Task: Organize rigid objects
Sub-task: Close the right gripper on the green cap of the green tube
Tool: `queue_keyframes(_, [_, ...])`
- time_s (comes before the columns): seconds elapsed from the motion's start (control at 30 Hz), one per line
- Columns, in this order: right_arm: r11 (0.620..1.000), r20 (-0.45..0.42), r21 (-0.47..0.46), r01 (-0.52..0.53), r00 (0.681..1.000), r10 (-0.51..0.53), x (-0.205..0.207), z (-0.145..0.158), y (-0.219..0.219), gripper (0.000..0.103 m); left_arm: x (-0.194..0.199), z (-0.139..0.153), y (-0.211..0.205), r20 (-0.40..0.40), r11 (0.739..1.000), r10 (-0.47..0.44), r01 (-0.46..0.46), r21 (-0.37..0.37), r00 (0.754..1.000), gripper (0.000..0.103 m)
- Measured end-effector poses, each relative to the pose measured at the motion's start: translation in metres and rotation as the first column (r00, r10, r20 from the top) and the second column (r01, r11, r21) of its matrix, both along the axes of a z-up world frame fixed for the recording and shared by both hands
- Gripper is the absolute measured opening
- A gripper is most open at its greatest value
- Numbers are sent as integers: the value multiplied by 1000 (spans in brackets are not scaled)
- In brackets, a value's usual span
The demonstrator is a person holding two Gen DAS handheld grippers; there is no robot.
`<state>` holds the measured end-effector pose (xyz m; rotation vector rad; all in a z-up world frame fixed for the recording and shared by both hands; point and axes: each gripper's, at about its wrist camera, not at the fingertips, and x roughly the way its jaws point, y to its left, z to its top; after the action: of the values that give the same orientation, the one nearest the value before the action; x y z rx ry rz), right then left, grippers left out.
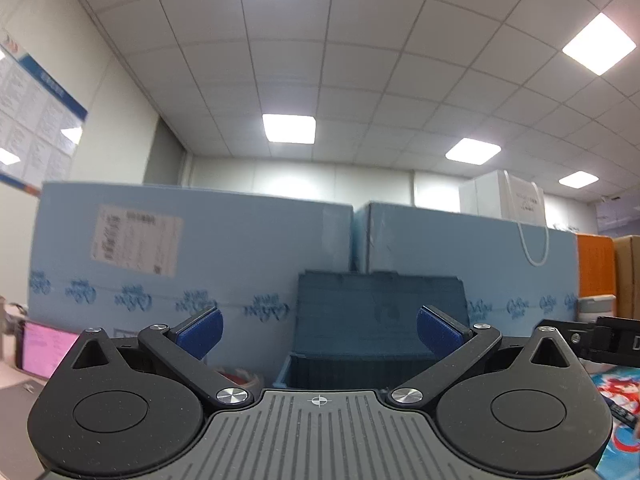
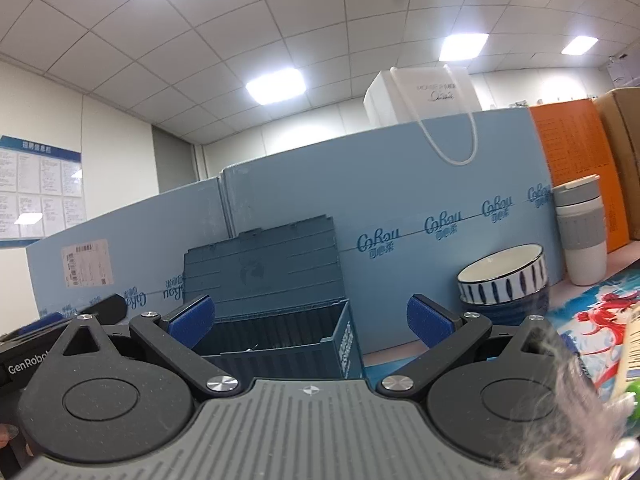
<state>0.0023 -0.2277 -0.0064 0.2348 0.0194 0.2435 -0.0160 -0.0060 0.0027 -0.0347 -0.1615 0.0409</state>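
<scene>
A dark blue storage bin [image 1: 376, 320] with its lid raised stands straight ahead in the left wrist view. My left gripper [image 1: 320, 330] is open and empty, level with the bin's rim. In the right wrist view the same bin [image 2: 280, 320] stands ahead and slightly left. My right gripper [image 2: 311, 318] is open and empty in front of it. A blue-and-white striped bowl [image 2: 504, 280] sits on a darker bowl to the right. A white cup with a grey sleeve [image 2: 580, 232] stands further right. The bin's inside is mostly hidden.
Large light blue cartons [image 1: 192, 256] form a wall behind the bin, with a white paper bag [image 2: 424, 96] on top. Orange and brown boxes [image 2: 572, 168] stand at the right. A cartoon-print mat [image 2: 592, 316] covers the table. A blurred bottle and furry item [image 2: 600, 400] sit at right. The right gripper's body [image 1: 608, 344] shows at the left view's edge.
</scene>
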Motion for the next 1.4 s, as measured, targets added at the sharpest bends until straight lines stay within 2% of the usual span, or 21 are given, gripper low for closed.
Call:
queue_keyframes(0.1, [999,26,-12,30,999,-30,-13,6,-3,103,-12,4,-5,40,1000,29,-29,2,999,103])
queue_keyframes(0.23, [998,44,29,61,997,-62,-37,16,-18,103,-29,12,-16,50,1000,10,-11,17,999,103])
queue_keyframes(0.37, [994,-3,65,89,996,-89,-55,23,-42,103,-47,18,-34,42,998,-60,59,35,997,103])
queue_keyframes(0.5, [986,-13,16,163,987,-163,-79,27,-68,103,-55,23,-57,21,989,-136,134,59,990,103])
queue_keyframes(0.63, [970,-36,-26,243,969,-244,-101,31,-101,103,-53,29,-82,-47,968,-239,241,61,970,103])
queue_keyframes(0.87, [922,-120,-118,369,916,-382,-123,27,-163,103,-32,30,-127,-193,913,-374,396,92,907,103])
queue_keyframes(0.93, [912,-174,-139,386,897,-407,-122,21,-178,103,-24,27,-134,-250,902,-399,426,65,882,103])
queue_keyframes(1.0, [906,-247,-148,396,872,-422,-116,13,-190,103,-14,24,-138,-316,886,-441,463,-4,840,103])
queue_keyframes(1.07, [904,-311,-131,406,850,-426,-109,5,-197,102,0,19,-141,-389,863,-487,500,-73,782,103])
queue_keyframes(1.1, [902,-336,-121,413,838,-429,-104,1,-199,101,7,17,-143,-421,852,-502,514,-93,756,103])
queue_keyframes(1.13, [902,-356,-121,415,830,-430,-99,-3,-199,100,12,14,-144,-440,848,-509,520,-106,740,103])
queue_keyframes(1.23, [903,-379,-170,394,820,-429,-84,-9,-188,97,19,5,-145,-464,851,-502,513,-113,730,103])
queue_keyframes(1.33, [892,-385,-262,369,807,-447,-72,-10,-173,88,22,-1,-143,-484,850,-500,515,-113,718,103])
queue_keyframes(1.4, [886,-398,-282,368,795,-458,-64,-10,-169,82,23,0,-140,-495,846,-505,520,-118,708,103])
